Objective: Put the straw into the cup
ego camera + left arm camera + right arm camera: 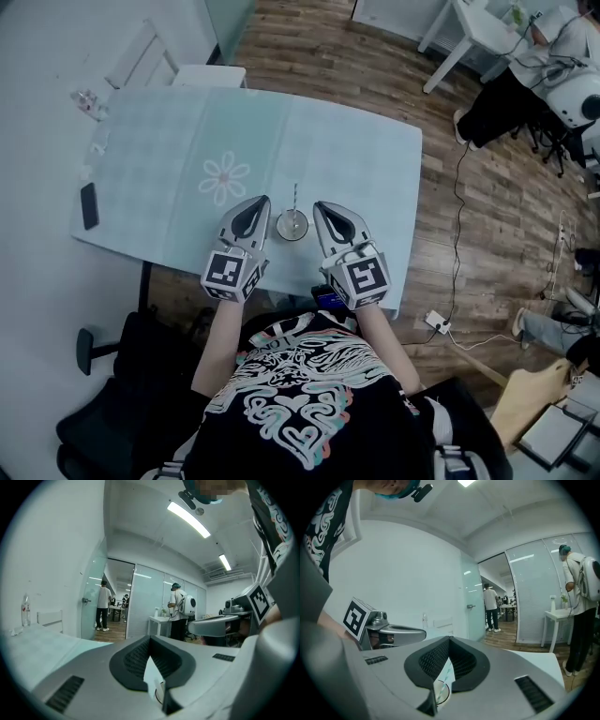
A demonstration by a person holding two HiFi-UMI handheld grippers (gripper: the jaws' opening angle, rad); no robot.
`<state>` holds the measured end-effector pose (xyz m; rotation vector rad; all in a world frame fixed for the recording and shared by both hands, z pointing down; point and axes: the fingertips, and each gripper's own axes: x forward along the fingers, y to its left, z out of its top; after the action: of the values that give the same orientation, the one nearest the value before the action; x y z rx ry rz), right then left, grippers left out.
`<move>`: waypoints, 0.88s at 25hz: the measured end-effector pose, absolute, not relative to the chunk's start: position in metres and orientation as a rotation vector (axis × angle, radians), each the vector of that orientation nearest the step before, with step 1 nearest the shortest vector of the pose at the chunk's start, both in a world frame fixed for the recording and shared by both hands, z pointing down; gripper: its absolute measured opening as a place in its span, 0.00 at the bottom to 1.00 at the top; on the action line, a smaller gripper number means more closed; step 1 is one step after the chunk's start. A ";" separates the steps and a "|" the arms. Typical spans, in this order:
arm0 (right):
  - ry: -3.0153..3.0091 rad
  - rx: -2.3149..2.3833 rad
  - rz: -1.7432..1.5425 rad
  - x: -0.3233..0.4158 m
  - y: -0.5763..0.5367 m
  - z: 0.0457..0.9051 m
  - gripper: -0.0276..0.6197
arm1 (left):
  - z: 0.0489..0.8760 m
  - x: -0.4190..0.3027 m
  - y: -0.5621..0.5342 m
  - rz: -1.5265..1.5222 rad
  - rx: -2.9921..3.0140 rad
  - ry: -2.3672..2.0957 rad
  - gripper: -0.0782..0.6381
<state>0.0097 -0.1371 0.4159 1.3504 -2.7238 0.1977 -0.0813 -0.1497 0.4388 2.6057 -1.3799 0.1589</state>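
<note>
One cup, one straw

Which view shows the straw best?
Head view: the thin striped straw stands whole in the round clear cup. Right gripper view shows a sliver between its jaws; left gripper view, only a pale blur.

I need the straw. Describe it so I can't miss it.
On the pale green table, look at the near edge between the left gripper and right gripper, where a small round cup stands. The straw is the thin striped stick reaching away from the cup's far rim.
</note>
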 end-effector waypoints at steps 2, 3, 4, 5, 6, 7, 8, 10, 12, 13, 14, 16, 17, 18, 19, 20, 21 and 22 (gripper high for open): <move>-2.728 1.348 0.194 0.010 -0.138 0.416 0.02 | 0.437 -0.083 -0.151 0.159 2.604 -1.400 0.13; -2.732 1.347 0.196 0.010 -0.138 0.415 0.02 | 0.436 -0.084 -0.151 0.159 2.601 -1.409 0.13; -2.736 1.348 0.199 0.010 -0.139 0.414 0.02 | 0.434 -0.085 -0.151 0.157 2.598 -1.419 0.13; -2.738 1.348 0.201 0.009 -0.139 0.414 0.02 | 0.434 -0.085 -0.151 0.158 2.595 -1.426 0.13; -2.738 1.349 0.203 0.009 -0.139 0.413 0.02 | 0.434 -0.086 -0.151 0.164 2.593 -1.432 0.13; -2.738 1.350 0.205 0.009 -0.139 0.413 0.02 | 0.435 -0.087 -0.150 0.173 2.590 -1.437 0.13; -2.737 1.351 0.206 0.008 -0.139 0.414 0.02 | 0.437 -0.087 -0.150 0.185 2.586 -1.441 0.13; -2.738 1.354 0.208 0.009 -0.139 0.414 0.02 | 0.439 -0.088 -0.150 0.198 2.578 -1.450 0.13; -2.737 1.356 0.211 0.009 -0.140 0.415 0.02 | 0.439 -0.089 -0.150 0.199 2.573 -1.453 0.13; -2.736 1.356 0.212 0.009 -0.140 0.415 0.02 | 0.440 -0.089 -0.150 0.201 2.572 -1.454 0.13; -2.736 1.355 0.214 0.009 -0.140 0.415 0.02 | 0.440 -0.089 -0.150 0.203 2.571 -1.456 0.13; -2.737 1.352 0.217 0.009 -0.140 0.416 0.02 | 0.441 -0.089 -0.150 0.205 2.569 -1.457 0.13; -2.737 1.351 0.220 0.009 -0.140 0.417 0.02 | 0.441 -0.088 -0.150 0.207 2.569 -1.456 0.13; -2.736 1.351 0.224 0.010 -0.141 0.417 0.02 | 0.442 -0.088 -0.150 0.210 2.568 -1.455 0.13; -2.734 1.351 0.228 0.010 -0.142 0.418 0.02 | 0.443 -0.088 -0.150 0.214 2.568 -1.454 0.13; -2.732 1.351 0.231 0.010 -0.143 0.419 0.02 | 0.443 -0.088 -0.151 0.219 2.568 -1.454 0.13; -2.731 1.351 0.233 0.009 -0.144 0.420 0.02 | 0.443 -0.088 -0.151 0.222 2.568 -1.454 0.13; -2.731 1.350 0.234 0.009 -0.145 0.420 0.02 | 0.443 -0.088 -0.152 0.224 2.568 -1.453 0.13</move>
<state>0.0091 -0.1449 0.4199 1.3503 -2.7310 0.2341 -0.0880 -0.1520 0.4431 2.5681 -1.4534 0.2239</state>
